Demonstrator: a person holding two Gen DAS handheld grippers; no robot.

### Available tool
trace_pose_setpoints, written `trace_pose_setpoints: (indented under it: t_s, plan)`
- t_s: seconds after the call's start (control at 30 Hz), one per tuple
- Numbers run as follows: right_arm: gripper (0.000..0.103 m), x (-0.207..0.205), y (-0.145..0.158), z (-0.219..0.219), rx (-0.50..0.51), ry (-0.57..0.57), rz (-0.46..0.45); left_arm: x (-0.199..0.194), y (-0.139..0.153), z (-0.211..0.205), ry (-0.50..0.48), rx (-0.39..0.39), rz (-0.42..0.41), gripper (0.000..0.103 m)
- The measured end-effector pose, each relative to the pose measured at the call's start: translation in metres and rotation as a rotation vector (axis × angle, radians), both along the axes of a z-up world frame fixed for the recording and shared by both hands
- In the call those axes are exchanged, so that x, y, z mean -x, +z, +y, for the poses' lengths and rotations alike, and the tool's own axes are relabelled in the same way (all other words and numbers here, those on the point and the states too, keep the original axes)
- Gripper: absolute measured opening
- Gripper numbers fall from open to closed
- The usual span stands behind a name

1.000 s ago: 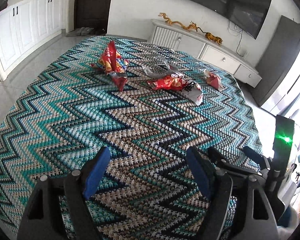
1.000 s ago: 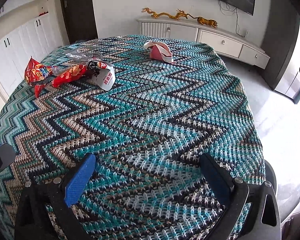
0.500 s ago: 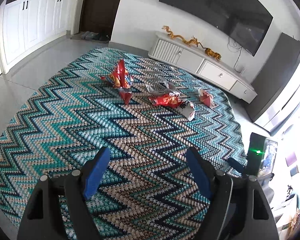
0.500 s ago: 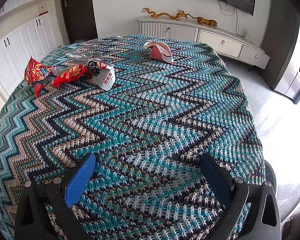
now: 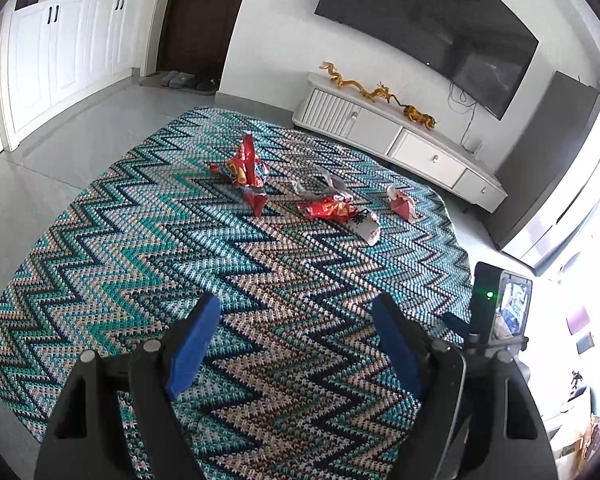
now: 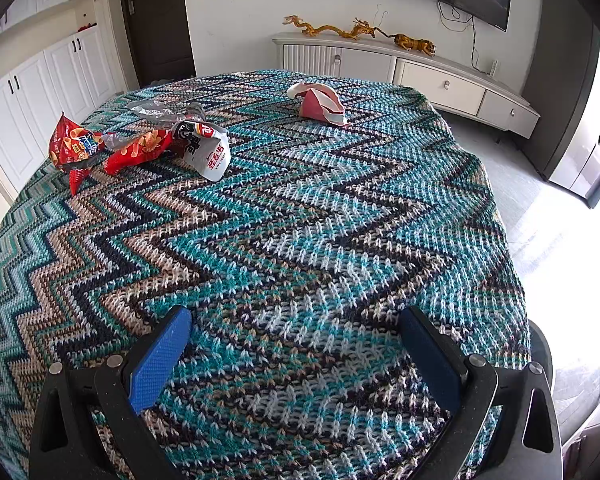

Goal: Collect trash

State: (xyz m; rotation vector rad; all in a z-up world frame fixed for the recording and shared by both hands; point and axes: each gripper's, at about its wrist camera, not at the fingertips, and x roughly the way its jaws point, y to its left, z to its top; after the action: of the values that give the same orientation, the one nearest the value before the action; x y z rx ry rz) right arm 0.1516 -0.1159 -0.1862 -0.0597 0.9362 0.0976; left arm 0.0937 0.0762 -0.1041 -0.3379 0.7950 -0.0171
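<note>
Crumpled glossy red snack bags (image 6: 79,146) and a creased white wrapper (image 6: 207,152) lie at the far left of the knitted zigzag cloth (image 6: 300,220); a pink-white torn packet (image 6: 320,106) sits far centre. Left gripper (image 5: 295,332) and right gripper (image 6: 295,344) both gape wide, empty, near edge; their bases are cut off.

Four pieces of trash lie on the zigzag-knit cloth. A crumpled red chip bag (image 6: 73,146) lies farthest left. Beside it lie a flattened red snack wrapper (image 6: 139,152) and a white wrapper with red print (image 6: 209,152), touching. A torn pink-and-white carton (image 6: 320,104) lies well apart, right.
</note>
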Motion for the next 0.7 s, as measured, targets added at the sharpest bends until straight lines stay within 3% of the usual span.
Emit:
trace_pose_setpoints:
  t_s: [0.7]
  plan:
    - [0.103,0.0,0.0,0.0,0.0,0.0,0.0,0.006,-0.002,0.02,0.039,0.043,-0.006,0.078]
